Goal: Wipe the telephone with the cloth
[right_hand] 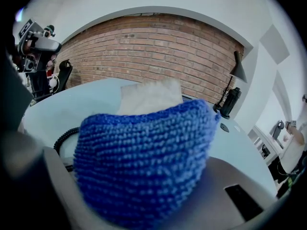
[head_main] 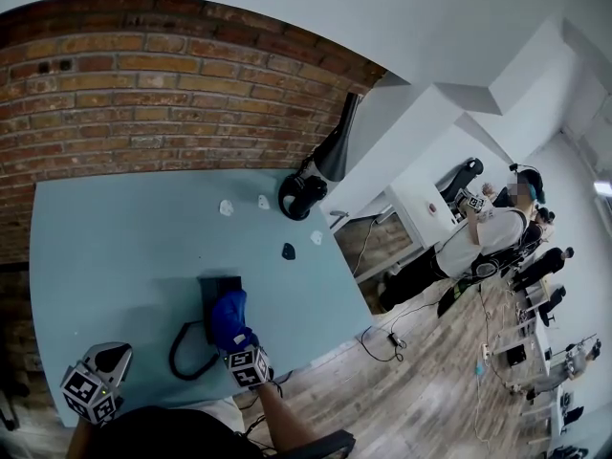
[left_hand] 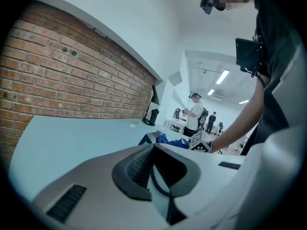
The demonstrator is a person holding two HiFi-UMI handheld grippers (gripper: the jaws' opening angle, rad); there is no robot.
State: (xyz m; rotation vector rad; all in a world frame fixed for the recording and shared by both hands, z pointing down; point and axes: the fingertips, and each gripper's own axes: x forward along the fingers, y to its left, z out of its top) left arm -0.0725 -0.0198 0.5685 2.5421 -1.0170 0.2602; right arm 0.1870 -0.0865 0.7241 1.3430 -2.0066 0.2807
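1. Head view: a dark telephone (head_main: 216,290) sits on the pale blue tabletop (head_main: 115,247), near its front edge, and its coiled cord (head_main: 182,357) loops off to the left. The right tongs (head_main: 239,347) reach in from the front edge with a blue cloth (head_main: 229,316) that lies against the telephone's near right side. The left tongs (head_main: 105,366) hang over the front left corner, well apart from the telephone. A black lamp (head_main: 320,175) stands at the far edge, by the brick wall (head_main: 143,94).

2. Left gripper view: the left tongs (left_hand: 153,150) have their tips together with nothing gripped between them. Beyond them, the cloth (left_hand: 175,140) rests on the telephone (left_hand: 147,138).

3. Right gripper view: the right tongs are clamped on the cloth (right_hand: 144,162), which bulges out and fills the space between them. The cord (right_hand: 64,138) shows at the left. A pale shape just behind the cloth is too unclear to identify.
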